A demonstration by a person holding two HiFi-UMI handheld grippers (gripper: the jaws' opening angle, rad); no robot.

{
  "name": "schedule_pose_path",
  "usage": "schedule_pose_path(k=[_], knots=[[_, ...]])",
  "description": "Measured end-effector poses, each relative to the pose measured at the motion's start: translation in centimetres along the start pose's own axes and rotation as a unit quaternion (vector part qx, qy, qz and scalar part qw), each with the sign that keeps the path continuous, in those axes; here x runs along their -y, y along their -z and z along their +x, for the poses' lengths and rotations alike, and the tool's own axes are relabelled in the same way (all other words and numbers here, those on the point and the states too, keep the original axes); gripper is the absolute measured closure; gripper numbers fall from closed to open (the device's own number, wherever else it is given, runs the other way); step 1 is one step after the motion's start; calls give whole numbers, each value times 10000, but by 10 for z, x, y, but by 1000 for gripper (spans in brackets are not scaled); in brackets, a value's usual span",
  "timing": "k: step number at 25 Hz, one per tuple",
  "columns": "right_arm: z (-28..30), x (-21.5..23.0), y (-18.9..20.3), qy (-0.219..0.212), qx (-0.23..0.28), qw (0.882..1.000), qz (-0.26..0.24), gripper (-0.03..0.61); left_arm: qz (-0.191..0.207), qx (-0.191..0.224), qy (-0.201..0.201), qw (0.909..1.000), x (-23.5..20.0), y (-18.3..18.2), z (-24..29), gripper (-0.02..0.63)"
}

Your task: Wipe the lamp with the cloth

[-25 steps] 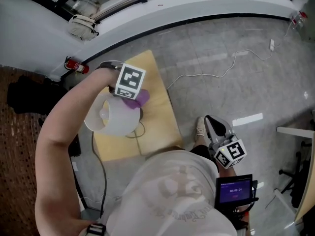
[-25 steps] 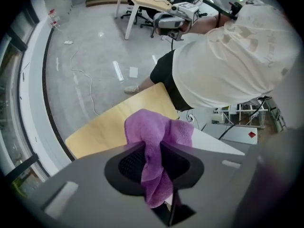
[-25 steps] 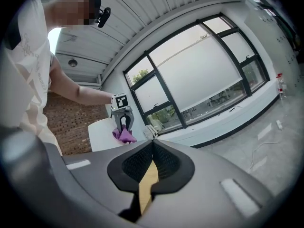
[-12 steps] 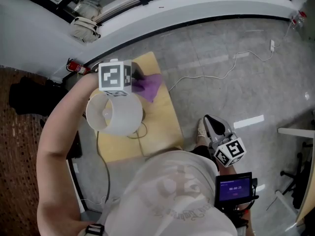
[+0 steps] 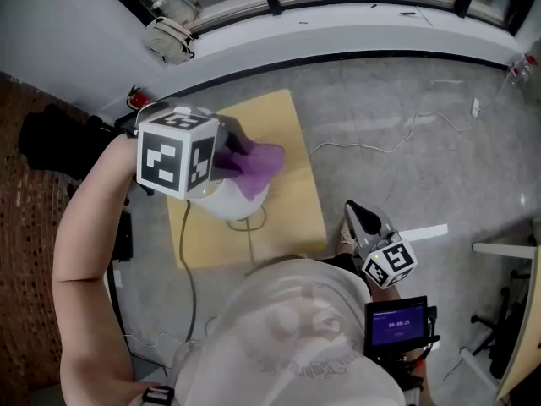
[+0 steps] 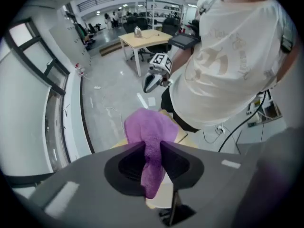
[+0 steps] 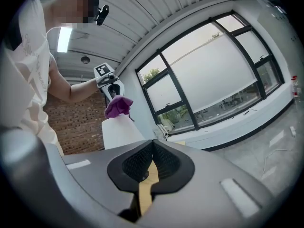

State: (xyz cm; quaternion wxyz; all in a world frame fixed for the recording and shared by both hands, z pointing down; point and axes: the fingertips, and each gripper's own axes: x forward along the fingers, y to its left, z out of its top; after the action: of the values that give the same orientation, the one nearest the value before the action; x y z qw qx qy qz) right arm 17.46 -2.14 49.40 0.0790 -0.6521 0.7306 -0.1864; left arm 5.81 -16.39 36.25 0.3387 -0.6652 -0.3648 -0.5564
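A white lampshade (image 5: 230, 201) stands on a low yellow wooden board (image 5: 292, 201). My left gripper (image 5: 230, 152) hangs above the shade, pointing down, its marker cube hiding most of the lamp. It is shut on a purple cloth (image 5: 259, 167), which droops over the shade's right side. In the left gripper view the cloth (image 6: 151, 146) is pinched between the jaws (image 6: 152, 151). My right gripper (image 5: 358, 218) is at the person's right side, away from the lamp, shut with nothing in it. From the right gripper view (image 7: 152, 151) the shade (image 7: 121, 131) and cloth (image 7: 118, 106) show at a distance.
The lamp's cord (image 5: 183, 252) runs off the board toward the near left. A white cable (image 5: 397, 138) lies on the grey floor at the right. A red extinguisher (image 5: 135, 100) and dark bag (image 5: 51, 142) sit by the wall. A small screen (image 5: 397, 321) hangs at the person's waist.
My left gripper has lifted up with the purple cloth, away from the lampshade's rim and toward the camera. The right gripper has shifted only slightly.
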Motion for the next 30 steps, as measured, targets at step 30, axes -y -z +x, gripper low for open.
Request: schedule_pose_path(k=[30], knots=[[-19,17,1,-996,-508,9937,30,563,328,-2599,285,9646,24,10,167,525]])
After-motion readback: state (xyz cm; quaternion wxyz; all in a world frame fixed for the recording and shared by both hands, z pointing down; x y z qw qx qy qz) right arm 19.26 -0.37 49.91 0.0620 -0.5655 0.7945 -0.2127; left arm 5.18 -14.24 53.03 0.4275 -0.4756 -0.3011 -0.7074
